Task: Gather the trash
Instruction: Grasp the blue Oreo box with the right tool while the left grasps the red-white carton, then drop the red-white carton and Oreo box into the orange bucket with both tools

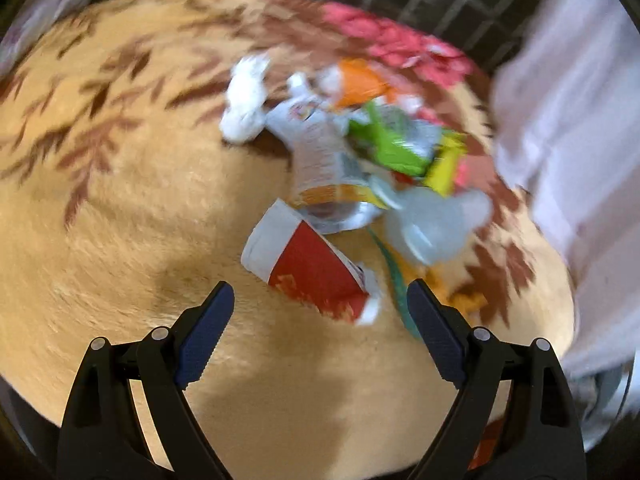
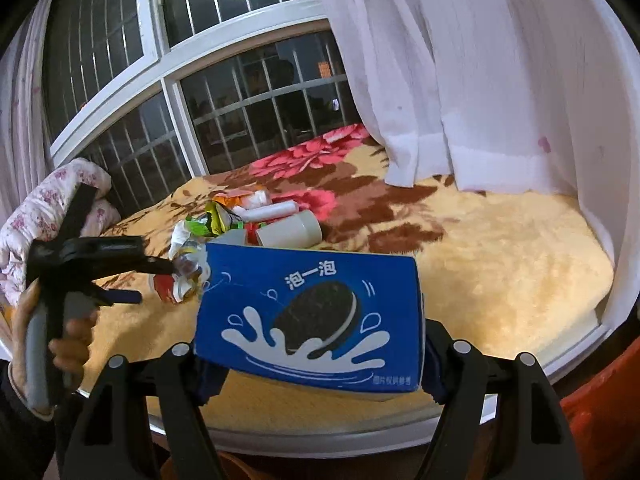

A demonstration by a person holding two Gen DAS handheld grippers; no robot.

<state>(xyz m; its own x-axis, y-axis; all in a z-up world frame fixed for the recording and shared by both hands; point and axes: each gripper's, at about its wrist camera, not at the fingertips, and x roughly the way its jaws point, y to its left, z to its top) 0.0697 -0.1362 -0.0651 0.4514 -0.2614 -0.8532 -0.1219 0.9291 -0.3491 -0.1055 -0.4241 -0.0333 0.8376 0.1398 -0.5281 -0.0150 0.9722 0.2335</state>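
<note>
glossy blue cookie box (image 2: 310,316), fleecy blanket (image 2: 500,248)

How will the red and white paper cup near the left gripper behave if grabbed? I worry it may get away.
The red and white paper cup lies on its side, so a nudge may roll it. It already looks dented, so it probably crushes under the open left gripper. The plush blanket should slow any roll.

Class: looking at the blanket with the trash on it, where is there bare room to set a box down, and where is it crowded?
Bare: the yellow blanket between the trash pile and the curtain, and the near strip by the bed edge. Crowded: the pile itself, around the red cup, beside the left gripper.
</note>
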